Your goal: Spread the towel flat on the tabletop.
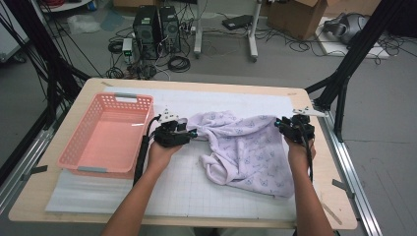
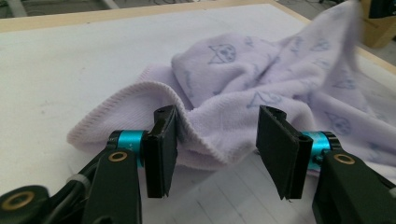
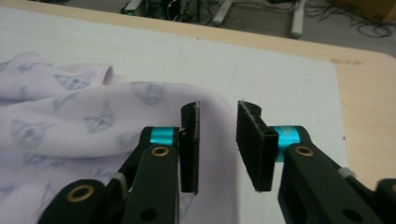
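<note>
A lilac towel (image 1: pixel 246 147) printed with small cat faces lies rumpled on the white gridded mat (image 1: pixel 172 191), right of centre. My left gripper (image 1: pixel 194 132) is at the towel's left corner. In the left gripper view its jaws stand apart around the folded hem (image 2: pixel 205 135), my left gripper (image 2: pixel 218 116) open, with one pad brushing the cloth. My right gripper (image 1: pixel 278 123) is at the towel's far right corner. In the right gripper view the towel (image 3: pixel 93 126) edge curves past the gap between the jaws, my right gripper (image 3: pixel 218 109) open and the pads not pressing on it.
A pink plastic basket (image 1: pixel 74 142) stands on the left of the table, with nothing in it. The table's wooden edge (image 1: pixel 339 196) runs close along the right of the mat. Computer towers, cables and boxes sit on the floor beyond the far edge.
</note>
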Demonstrator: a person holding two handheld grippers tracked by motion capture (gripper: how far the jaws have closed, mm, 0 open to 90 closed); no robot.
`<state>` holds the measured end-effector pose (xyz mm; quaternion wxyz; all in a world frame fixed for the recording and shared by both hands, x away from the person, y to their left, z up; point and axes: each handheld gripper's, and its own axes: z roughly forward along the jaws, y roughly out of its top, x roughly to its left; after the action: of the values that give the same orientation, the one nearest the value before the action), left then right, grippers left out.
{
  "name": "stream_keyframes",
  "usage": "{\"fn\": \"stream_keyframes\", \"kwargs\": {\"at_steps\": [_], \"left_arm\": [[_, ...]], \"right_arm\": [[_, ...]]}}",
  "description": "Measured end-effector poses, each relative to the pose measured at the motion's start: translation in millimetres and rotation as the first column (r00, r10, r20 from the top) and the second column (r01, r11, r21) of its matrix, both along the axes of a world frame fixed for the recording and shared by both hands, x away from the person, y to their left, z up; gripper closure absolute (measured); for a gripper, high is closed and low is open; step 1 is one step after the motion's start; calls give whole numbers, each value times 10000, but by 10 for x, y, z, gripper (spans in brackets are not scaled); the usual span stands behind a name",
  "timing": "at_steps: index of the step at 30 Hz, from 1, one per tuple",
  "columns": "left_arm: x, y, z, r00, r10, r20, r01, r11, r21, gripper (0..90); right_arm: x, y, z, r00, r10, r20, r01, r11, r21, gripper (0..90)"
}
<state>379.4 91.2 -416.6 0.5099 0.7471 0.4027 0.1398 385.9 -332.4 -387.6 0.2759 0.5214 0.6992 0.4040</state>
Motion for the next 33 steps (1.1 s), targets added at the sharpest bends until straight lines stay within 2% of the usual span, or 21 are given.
{"fn": "stream_keyframes", "kwargs": {"at_steps": [2,5,7,9,11,14,16,19,21,23,25,26,27,28,29,30,31,32,33], "left_arm": [[-76,9,10,9996,-277,98,279,9993,-229,480],[-215,-13,-6,9979,-623,163,628,9974,-354,481],[-313,-50,-50,9952,-977,79,980,9944,-393,471],[-388,-112,-93,9905,-1373,-54,1370,9900,-336,470],[-446,-189,-97,9837,-1784,-223,1778,9837,-272,465],[-509,-341,-92,9724,-2321,-240,2315,9725,-238,469],[-505,-471,-105,9645,-2598,-477,2590,9656,-226,476],[-485,-679,-137,9567,-2829,-683,2832,9590,-62,477],[-466,-811,-157,9491,-3035,-849,3051,9523,62,472],[-458,-945,-179,9455,-3099,-1001,3147,9485,353,455],[-457,-1061,-224,9379,-3222,-1288,3314,9417,579,427],[-461,-1103,-247,9379,-3197,-1350,3310,9409,716,421],[-471,-1169,-285,9384,-3159,-1397,3321,9364,1135,413],[-480,-1209,-305,9414,-3124,-1269,3291,9334,1431,417],[-489,-1231,-297,9472,-3006,-1118,3160,9344,1647,433],[-489,-1239,-285,9505,-2917,-1074,3074,9334,1850,493],[-489,-1231,-278,9517,-2925,-934,3060,9286,2098,598],[-481,-1209,-272,9508,-2969,-879,3092,9259,2170,721],[-467,-1178,-258,9512,-2951,-900,3077,9288,2065,795]], "right_arm": [[-111,-33,50,9988,123,474,-126,9999,54,678],[-293,-75,85,9958,531,743,-544,9984,147,663],[-434,-134,82,9933,695,920,-744,9960,504,650],[-570,-186,60,9905,921,1018,-1005,9917,806,636],[-704,-216,24,9878,1153,1047,-1241,9889,812,632],[-876,-221,-39,9832,1524,1001,-1593,9851,651,628],[-956,-209,-96,9815,1688,907,-1736,9837,477,626],[-999,-205,-143,9810,1818,670,-1838,9826,251,618],[-1010,-225,-137,9826,1708,732,-1737,9842,348,612],[-1017,-246,-131,9837,1622,771,-1657,9853,417,612],[-1019,-260,-135,9839,1610,774,-1649,9852,476,612],[-1020,-262,-140,9839,1623,753,-1661,9850,469,612],[-1023,-256,-143,9844,1611,711,-1649,9849,518,612],[-1021,-250,-152,9833,1676,709,-1714,9838,519,611],[-1016,-239,-163,9824,1732,703,-1768,9831,477,611],[-1012,-222,-173,9818,1795,613,-1825,9821,466,612],[-1004,-205,-187,9806,1877,565,-1903,9807,450,611],[-996,-190,-205,9797,1940,502,-1962,9796,426,611],[-988,-181,-222,9786,2015,413,-2032,9782,430,608]]}}
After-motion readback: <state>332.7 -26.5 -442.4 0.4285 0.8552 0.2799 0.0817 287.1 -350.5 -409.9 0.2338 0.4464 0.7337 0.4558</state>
